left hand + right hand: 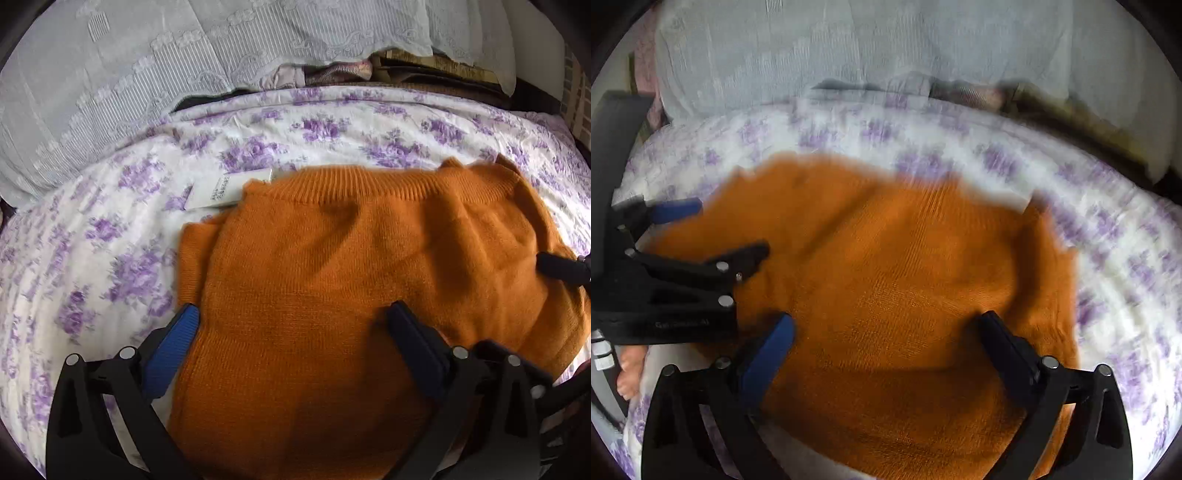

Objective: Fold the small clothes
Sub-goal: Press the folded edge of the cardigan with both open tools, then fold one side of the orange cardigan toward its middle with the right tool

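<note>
An orange knit sweater [332, 258] lies spread on a bed with a white and purple floral cover [110, 240]. Its ribbed hem runs along the far edge. My left gripper [291, 314] is open and empty, its fingers straddling the sweater's near left part. My right gripper [886, 321] is open and empty over the sweater [905, 277], seen blurred. The left gripper [727, 229] also shows at the left of the right wrist view, open. A tip of the right gripper's fingers [561, 267] shows at the right edge of the left wrist view.
A white paper tag [225, 192] lies on the cover just beyond the sweater's far left corner. Grey-white lace pillows [147, 74] line the back. Folded fabrics and brown items [406, 70] sit behind the bed cover.
</note>
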